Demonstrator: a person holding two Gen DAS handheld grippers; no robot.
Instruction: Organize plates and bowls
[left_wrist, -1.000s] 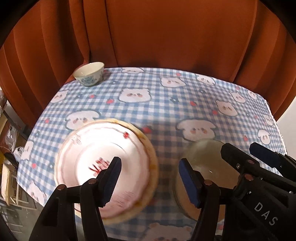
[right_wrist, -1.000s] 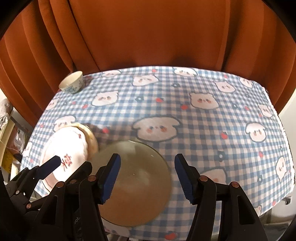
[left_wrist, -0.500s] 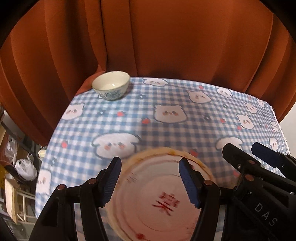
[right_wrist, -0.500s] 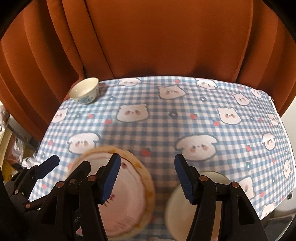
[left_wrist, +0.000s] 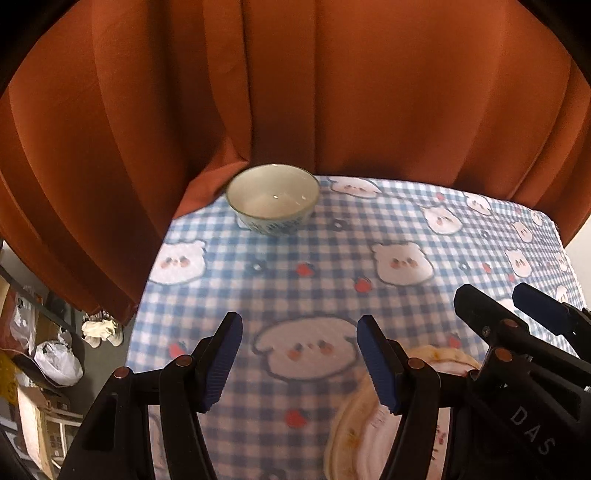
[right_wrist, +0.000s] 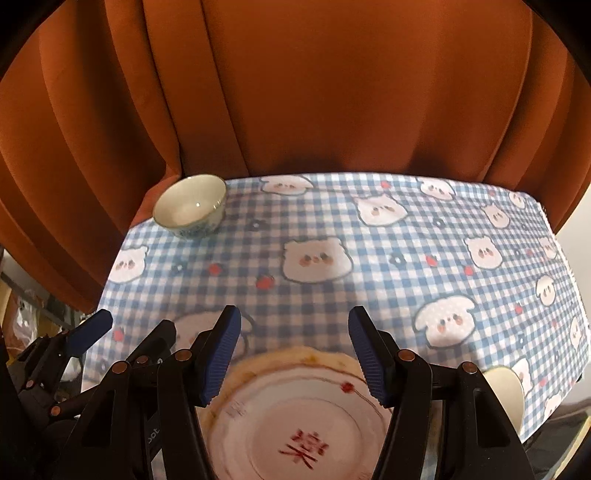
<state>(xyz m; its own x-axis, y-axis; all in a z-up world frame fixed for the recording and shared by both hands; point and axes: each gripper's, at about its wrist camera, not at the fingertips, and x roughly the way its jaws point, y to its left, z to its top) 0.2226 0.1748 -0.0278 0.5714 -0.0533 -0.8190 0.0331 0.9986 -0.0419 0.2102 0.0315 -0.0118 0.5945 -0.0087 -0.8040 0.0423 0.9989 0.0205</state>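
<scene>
My left gripper (left_wrist: 295, 356) stands open with nothing between its fingers; bare checked cloth shows in the gap. My right gripper (right_wrist: 293, 350) is likewise open and empty, held just beside the left one, both angled down over the worktop (right_wrist: 406, 266).

The small bowl (left_wrist: 272, 199) sits well ahead of the left gripper, at the far edge of the worktop, close against the orange curtain (left_wrist: 295, 92). I judge it to be the next item to collect, since the left gripper points nearly straight at it.

The patterned plate (right_wrist: 295, 417) lies directly below the right gripper, on a wider yellowish-rimmed plate (right_wrist: 291, 356). A pale dish (right_wrist: 506, 387) lies to the right of the right gripper, at the near edge, mostly hidden.

Obstructions: none lie between the left gripper and the bowl. The curtain behind the bowl limits approach from the far side; a grasp on the near rim appears preferable. Clutter on the floor (left_wrist: 59, 362) lies left of the worktop, clear of the path.
</scene>
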